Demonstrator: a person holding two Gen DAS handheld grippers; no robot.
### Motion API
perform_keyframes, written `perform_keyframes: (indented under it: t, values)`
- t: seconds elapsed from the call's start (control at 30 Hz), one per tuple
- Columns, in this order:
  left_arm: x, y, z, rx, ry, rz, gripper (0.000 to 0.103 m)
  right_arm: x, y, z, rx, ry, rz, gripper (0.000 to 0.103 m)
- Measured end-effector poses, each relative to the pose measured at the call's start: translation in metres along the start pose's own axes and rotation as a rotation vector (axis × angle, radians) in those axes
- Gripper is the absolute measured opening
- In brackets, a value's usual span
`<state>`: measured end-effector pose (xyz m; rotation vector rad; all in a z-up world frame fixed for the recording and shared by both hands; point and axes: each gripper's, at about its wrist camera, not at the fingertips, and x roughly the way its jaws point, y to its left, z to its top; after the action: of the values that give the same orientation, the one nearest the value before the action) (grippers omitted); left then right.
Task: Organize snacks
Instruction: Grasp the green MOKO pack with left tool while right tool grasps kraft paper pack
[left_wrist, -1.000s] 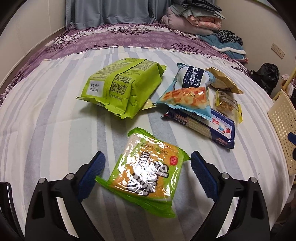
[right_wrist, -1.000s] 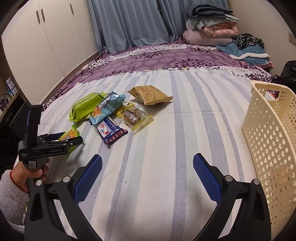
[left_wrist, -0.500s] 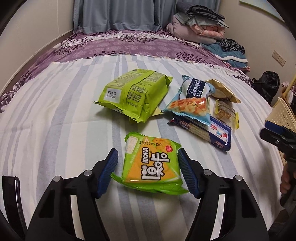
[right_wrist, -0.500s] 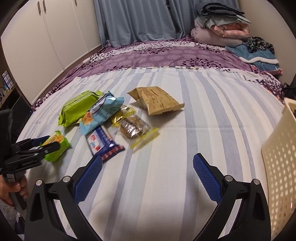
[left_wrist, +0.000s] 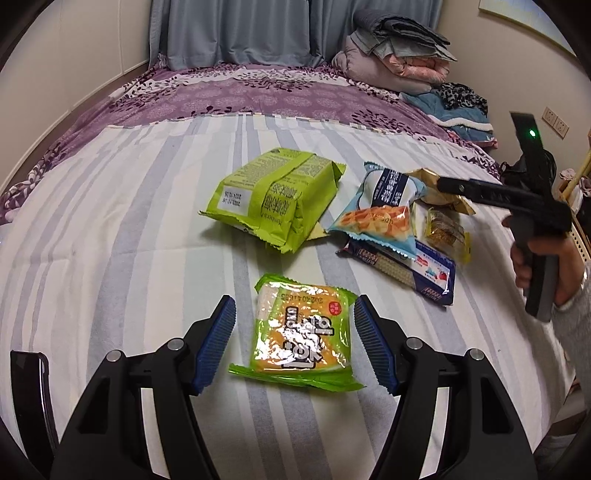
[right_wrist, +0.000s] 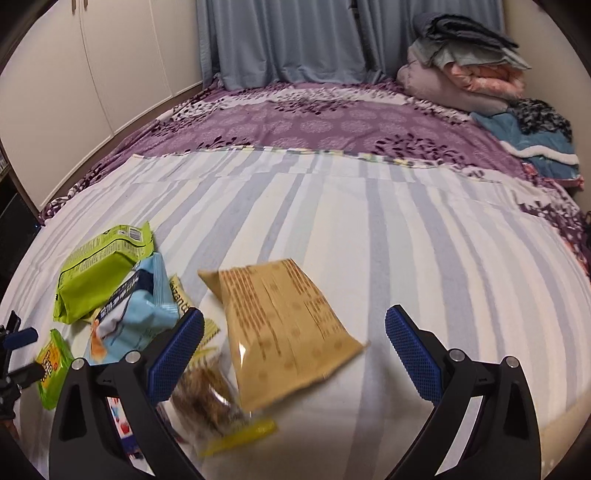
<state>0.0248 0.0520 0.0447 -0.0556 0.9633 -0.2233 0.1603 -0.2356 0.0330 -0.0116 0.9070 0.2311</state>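
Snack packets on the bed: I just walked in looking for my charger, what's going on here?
A person holds tongs in each hand, sorting snacks on the striped bedsheet. The left tongs have just been closing around the small green-and-orange snack packet, which sits between the jaws; whether they press it yet is unclear. The right tongs hang wide open over the flat tan snack packet, not gripping it. The large lime-green bag lies loose.
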Motion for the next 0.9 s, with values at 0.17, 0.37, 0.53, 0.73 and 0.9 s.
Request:
perform_keyframes:
  t: [0.17, 0.37, 0.53, 0.73, 0.9]
  values:
    - [0.01, 0.0, -0.005, 0.005, 0.027, -0.005, 0.077, 0.027, -0.002, 0.008, -0.009, 0.053, 0.021, 0.098]
    - [0.024, -0.003, -0.009, 0.015, 0.057, 0.006, 0.078, 0.035, 0.002, 0.009, -0.021, 0.061, 0.036, 0.091]
    - [0.03, -0.003, -0.009, 0.025, 0.057, 0.018, 0.078, 0.037, 0.011, 0.006, -0.05, 0.065, 0.004, 0.062]
    - [0.024, -0.002, -0.009, 0.011, 0.047, 0.028, 0.059, 0.012, 0.007, -0.002, -0.014, 0.015, -0.019, 0.059]
    - [0.016, -0.002, -0.007, 0.007, 0.031, 0.032, 0.059, -0.024, -0.003, -0.005, 0.042, -0.054, -0.025, 0.059]
